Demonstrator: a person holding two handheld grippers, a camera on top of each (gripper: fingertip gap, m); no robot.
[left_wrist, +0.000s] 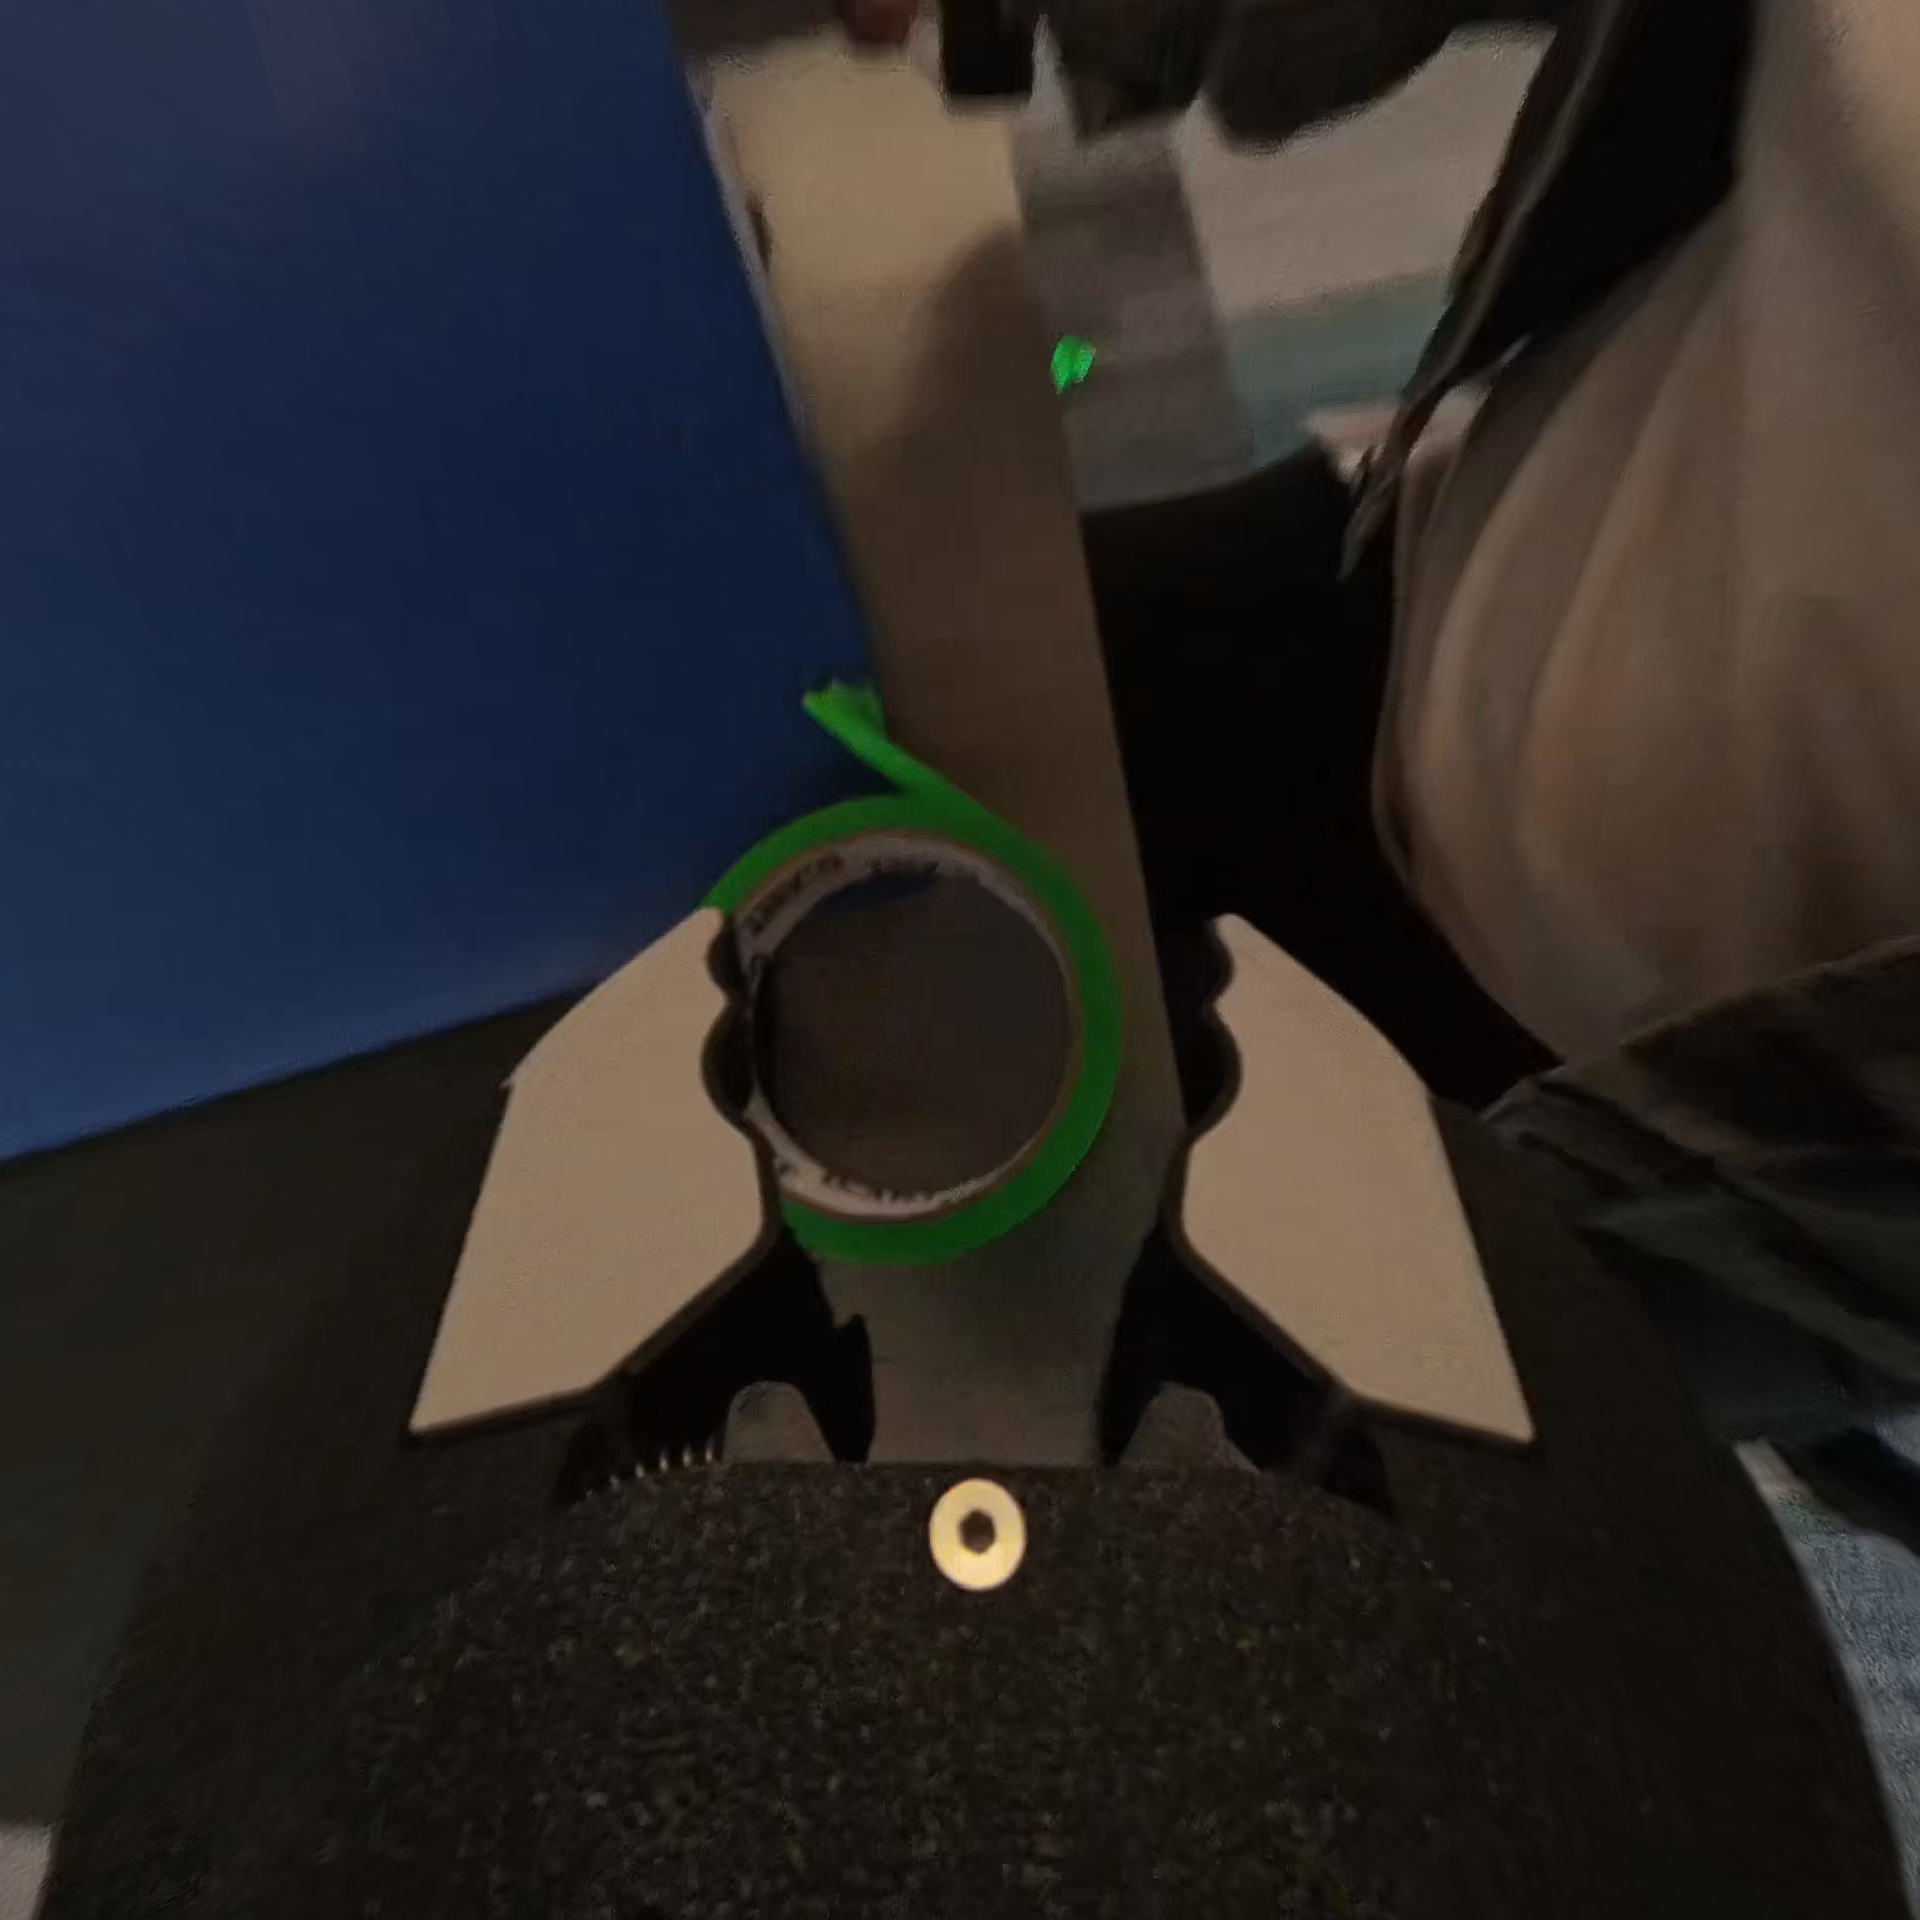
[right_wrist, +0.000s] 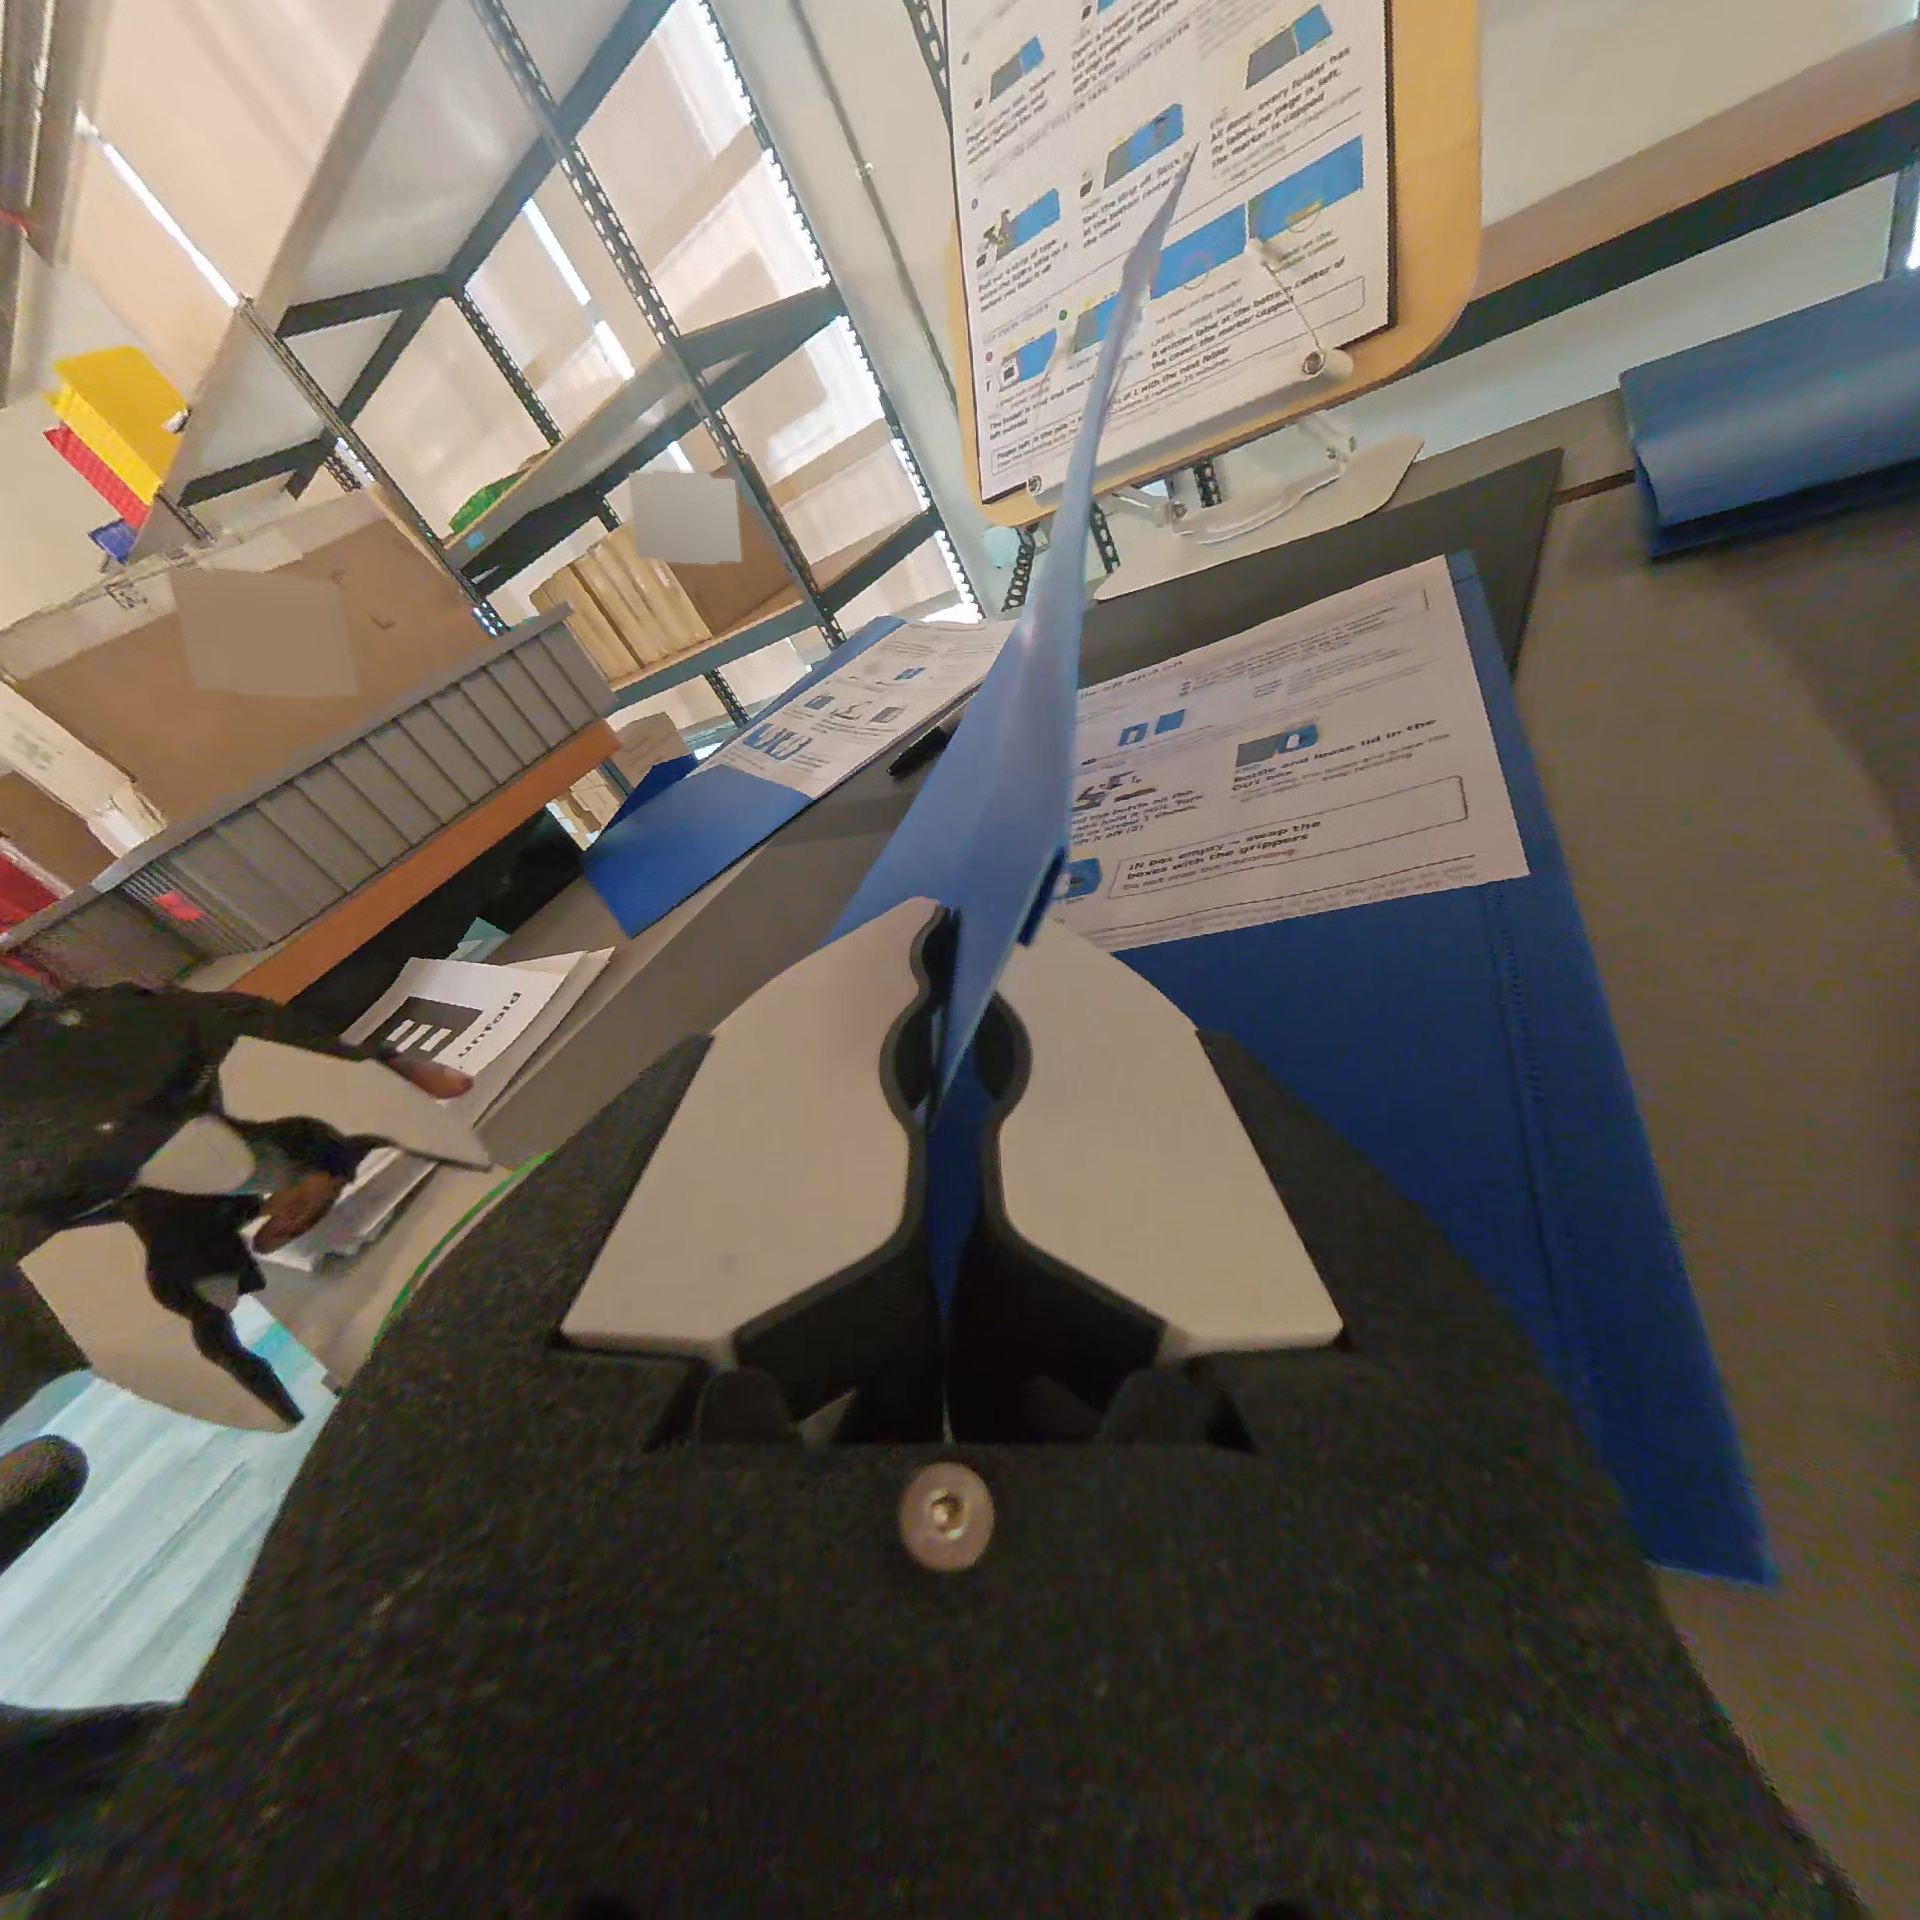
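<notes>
My right gripper is shut on the edge of a blue folder cover and holds it raised, edge-on, above the open blue folder on the grey table. A printed sheet lies in the folder. My left gripper is open. A roll of green tape sits between its fingers, against the left finger and apart from the right one. The blue folder fills that blurred view's left. The left gripper also shows open at the left of the right wrist view.
An instruction board on a stand is at the table's back. A second blue folder lies far right, a third with sheets at the back left, a black marker beside it. Metal shelving with boxes stands behind. A person's sleeve is at right.
</notes>
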